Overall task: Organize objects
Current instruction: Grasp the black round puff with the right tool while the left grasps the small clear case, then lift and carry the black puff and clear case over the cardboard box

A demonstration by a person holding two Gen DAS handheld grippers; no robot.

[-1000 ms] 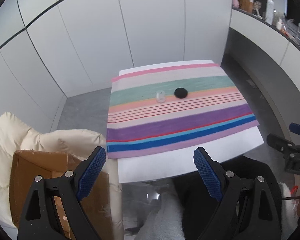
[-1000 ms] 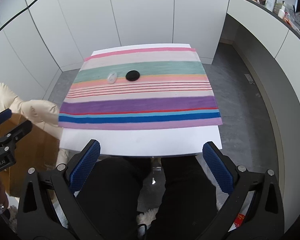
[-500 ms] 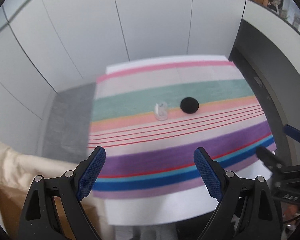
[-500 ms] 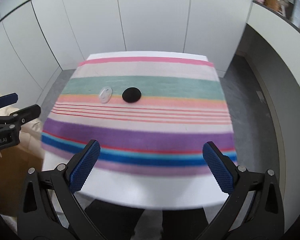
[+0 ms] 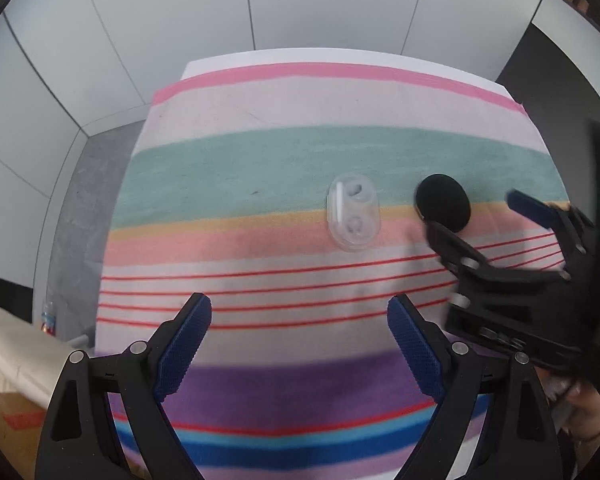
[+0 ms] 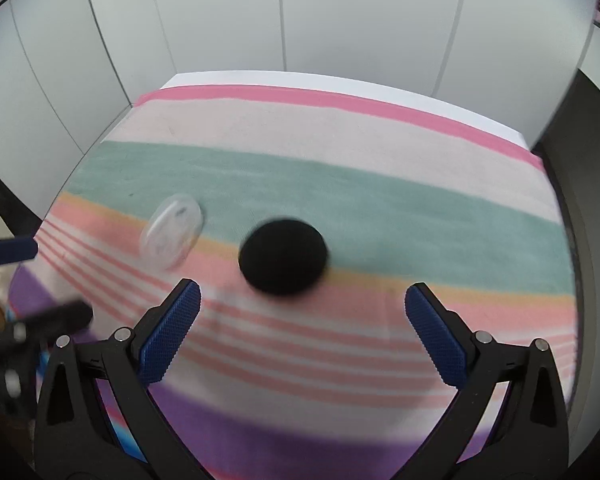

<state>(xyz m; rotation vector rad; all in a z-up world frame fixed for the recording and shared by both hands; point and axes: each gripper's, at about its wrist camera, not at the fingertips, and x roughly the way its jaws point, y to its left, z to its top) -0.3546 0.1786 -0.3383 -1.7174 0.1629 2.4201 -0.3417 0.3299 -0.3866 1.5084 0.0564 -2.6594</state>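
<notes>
The black round pad (image 6: 283, 255) is seen lying on the striped cloth (image 6: 380, 208) straight ahead of the wide, empty right claw (image 6: 302, 334), while the clear case (image 5: 353, 215), long axis running away, is faced by the equally wide left claw (image 5: 299, 344).

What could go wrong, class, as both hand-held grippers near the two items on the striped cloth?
1. The clear case and black round pad lie close together, so the open left hand-held gripper and right hand-held gripper may collide.
2. The low clear case could slide on the striped cloth rather than being gripped.
</notes>
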